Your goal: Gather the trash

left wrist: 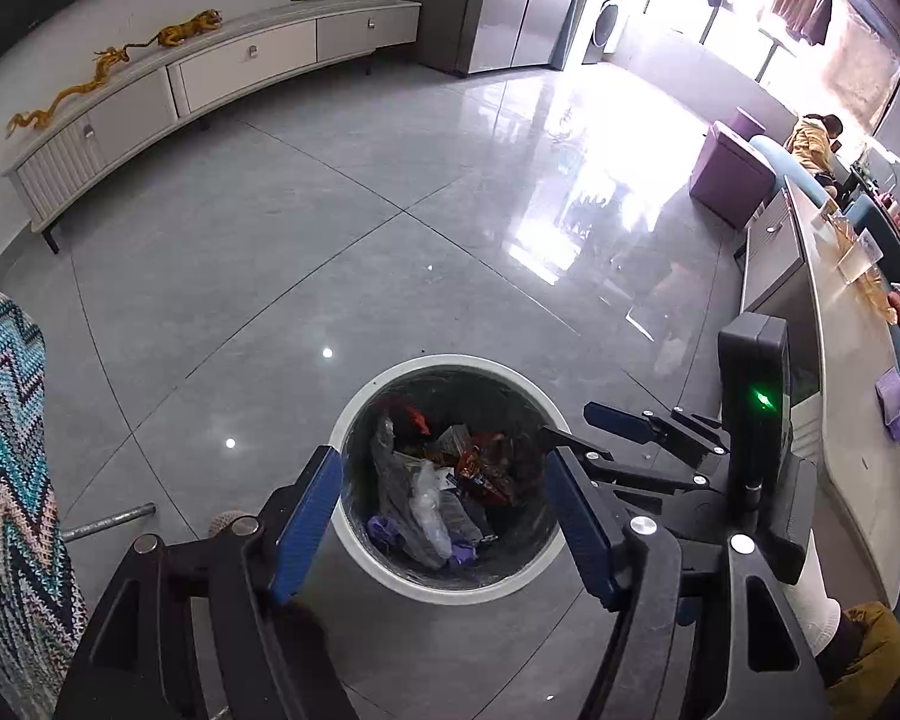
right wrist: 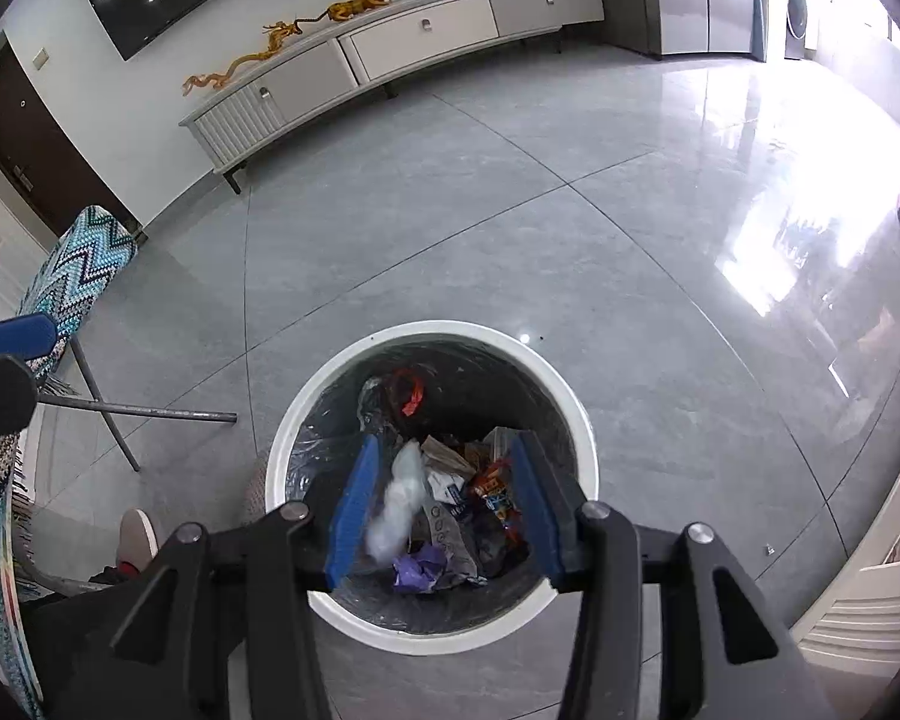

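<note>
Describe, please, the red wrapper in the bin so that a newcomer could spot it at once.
Find the round white bin on the grey tiled floor. Against its far inner wall, above the heap, lies the red wrapper. It sits alone on the black liner, apart from the orange packets.

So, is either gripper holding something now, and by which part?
Nothing is held. The left gripper is open and empty; the right gripper is open, a blurred white scrap between its jaws over the bin.
</note>
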`<action>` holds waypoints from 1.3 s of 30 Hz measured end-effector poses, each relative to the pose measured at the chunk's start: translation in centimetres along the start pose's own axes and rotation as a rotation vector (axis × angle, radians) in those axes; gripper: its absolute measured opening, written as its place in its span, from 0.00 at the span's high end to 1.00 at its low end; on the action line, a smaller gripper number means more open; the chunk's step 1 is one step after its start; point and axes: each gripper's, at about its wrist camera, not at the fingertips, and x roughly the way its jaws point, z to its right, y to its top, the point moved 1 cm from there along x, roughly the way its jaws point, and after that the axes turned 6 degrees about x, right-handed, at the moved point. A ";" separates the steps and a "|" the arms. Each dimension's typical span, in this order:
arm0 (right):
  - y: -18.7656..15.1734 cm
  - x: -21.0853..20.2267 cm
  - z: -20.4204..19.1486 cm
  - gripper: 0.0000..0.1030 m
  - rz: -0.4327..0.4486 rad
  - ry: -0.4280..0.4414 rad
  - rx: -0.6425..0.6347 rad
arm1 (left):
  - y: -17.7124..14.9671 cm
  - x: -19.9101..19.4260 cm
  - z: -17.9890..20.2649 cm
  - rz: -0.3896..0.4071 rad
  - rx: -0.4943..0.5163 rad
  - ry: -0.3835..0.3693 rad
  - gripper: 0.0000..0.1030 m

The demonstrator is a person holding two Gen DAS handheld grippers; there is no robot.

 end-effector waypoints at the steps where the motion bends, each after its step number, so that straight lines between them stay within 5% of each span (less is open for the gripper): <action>1: -0.1 -0.2 -0.1 0.57 0.005 0.001 0.002 | 0.2 -0.2 0.0 0.007 -0.001 0.010 0.34; 7: 0.2 -2.0 -1.7 0.56 0.049 -0.023 0.012 | -1.1 -4.3 -1.5 0.126 -0.027 0.121 0.34; 14: 1.7 -6.2 -8.5 0.48 0.167 -0.018 -0.067 | -4.5 -12.5 -4.6 0.325 -0.080 0.379 0.34; 19: 2.1 -9.6 -16.2 0.34 0.258 0.031 -0.156 | -7.5 -18.0 -7.9 0.379 -0.143 0.507 0.24; 27: -0.2 -14.5 -29.5 0.26 0.363 0.132 -0.350 | -14.4 -26.9 -14.1 0.473 -0.311 0.667 0.12; 39: -5.8 -17.9 -41.0 0.23 0.435 0.180 -0.495 | -24.0 -35.5 -18.6 0.574 -0.417 0.848 0.00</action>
